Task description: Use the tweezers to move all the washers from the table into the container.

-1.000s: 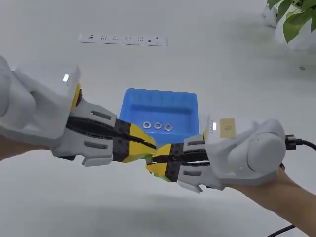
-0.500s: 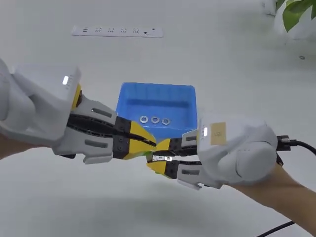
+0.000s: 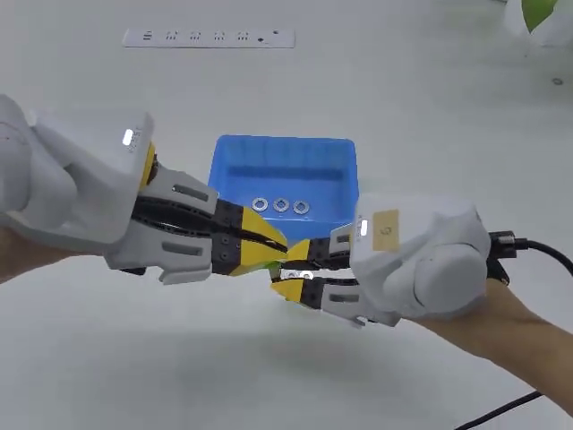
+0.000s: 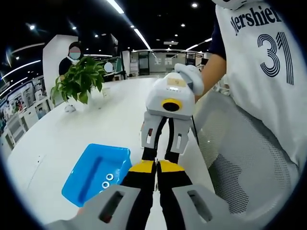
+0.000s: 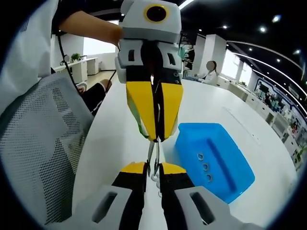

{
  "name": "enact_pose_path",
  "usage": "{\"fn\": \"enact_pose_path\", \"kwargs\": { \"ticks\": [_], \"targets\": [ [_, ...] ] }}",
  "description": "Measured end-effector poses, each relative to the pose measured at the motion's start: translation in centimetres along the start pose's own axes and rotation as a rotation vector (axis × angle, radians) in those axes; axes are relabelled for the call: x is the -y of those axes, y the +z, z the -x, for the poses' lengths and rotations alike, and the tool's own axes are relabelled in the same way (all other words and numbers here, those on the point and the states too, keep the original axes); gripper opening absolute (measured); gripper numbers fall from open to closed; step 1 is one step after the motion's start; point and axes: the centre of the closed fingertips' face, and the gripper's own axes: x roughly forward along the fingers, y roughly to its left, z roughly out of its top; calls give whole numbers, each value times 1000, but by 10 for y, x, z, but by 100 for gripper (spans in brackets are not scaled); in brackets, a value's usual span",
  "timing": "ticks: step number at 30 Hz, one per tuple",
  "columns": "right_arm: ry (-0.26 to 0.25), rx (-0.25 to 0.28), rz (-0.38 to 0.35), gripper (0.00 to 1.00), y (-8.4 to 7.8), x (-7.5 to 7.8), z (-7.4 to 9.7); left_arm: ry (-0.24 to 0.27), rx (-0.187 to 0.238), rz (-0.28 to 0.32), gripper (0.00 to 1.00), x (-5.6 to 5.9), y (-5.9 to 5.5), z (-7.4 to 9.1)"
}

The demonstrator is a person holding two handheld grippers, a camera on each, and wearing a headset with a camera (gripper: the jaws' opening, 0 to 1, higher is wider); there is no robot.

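So both grippers meet tip to tip just near of the blue container (image 3: 235, 166). The left gripper (image 3: 276, 249) has its jaws pressed together on one end of the silver tweezers (image 5: 154, 158), and the right gripper (image 3: 288, 270) is pinched onto the other end. Three washers (image 3: 280, 206) sit in a neat row inside the container, which is on the white table (image 3: 430, 107), with a power strip (image 3: 208, 38) way off at the far side.

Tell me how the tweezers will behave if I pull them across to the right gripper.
The tweezers look like thin bare metal, so probably light and slippery in the fingers. Pinched on a narrow shaft between left gripper and right gripper, they may pivot if either loosens. The slim blades likely flex when squeezed.
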Motion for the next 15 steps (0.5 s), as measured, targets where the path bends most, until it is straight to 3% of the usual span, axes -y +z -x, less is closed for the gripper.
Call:
{"fn": "enact_pose_path", "kwargs": {
  "ticks": [15],
  "targets": [
    [22,-3,-20,11,-4,3,-7,1,-4,23,5,-5,-8,-3]
  ]
}}
